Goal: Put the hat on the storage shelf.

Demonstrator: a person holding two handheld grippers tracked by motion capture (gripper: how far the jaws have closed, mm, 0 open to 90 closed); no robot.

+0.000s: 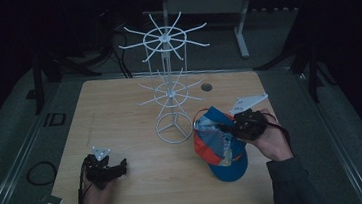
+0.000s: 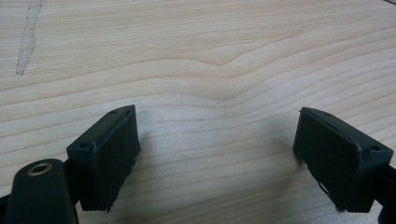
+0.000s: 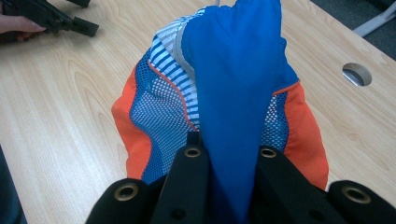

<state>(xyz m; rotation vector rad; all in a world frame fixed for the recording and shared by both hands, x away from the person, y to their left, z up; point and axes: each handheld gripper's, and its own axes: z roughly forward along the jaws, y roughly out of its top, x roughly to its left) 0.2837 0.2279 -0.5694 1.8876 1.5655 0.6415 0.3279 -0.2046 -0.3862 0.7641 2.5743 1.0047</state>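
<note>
The desk (image 1: 143, 196) is a pale wood-grain rectangle with rounded corners, lying in the middle of the high view with dark floor around all its edges. Its left half and lower centre are bare, giving wide room. A white wire rack (image 1: 168, 83) stands at upper centre on a ring base, with two tiers of thin spokes fanning out. A round cable hole (image 1: 206, 87) sits near the desk's far edge, right of the rack.

The cap (image 1: 221, 146) sits right of centre in the high view, just beside the rack's base. It is soft cloth: blue fabric, orange panels, open mesh and a blue-and-white striped section, its blue brim pointing toward the lower edge. The right gripper (image 1: 236, 122) is clenched on a fold of blue cloth (image 3: 233, 93), which rises bunched between its jaws in the right gripper view.

The left gripper (image 1: 117, 169) rests at lower left, jaws spread apart over bare wood, grasping nothing.
</note>
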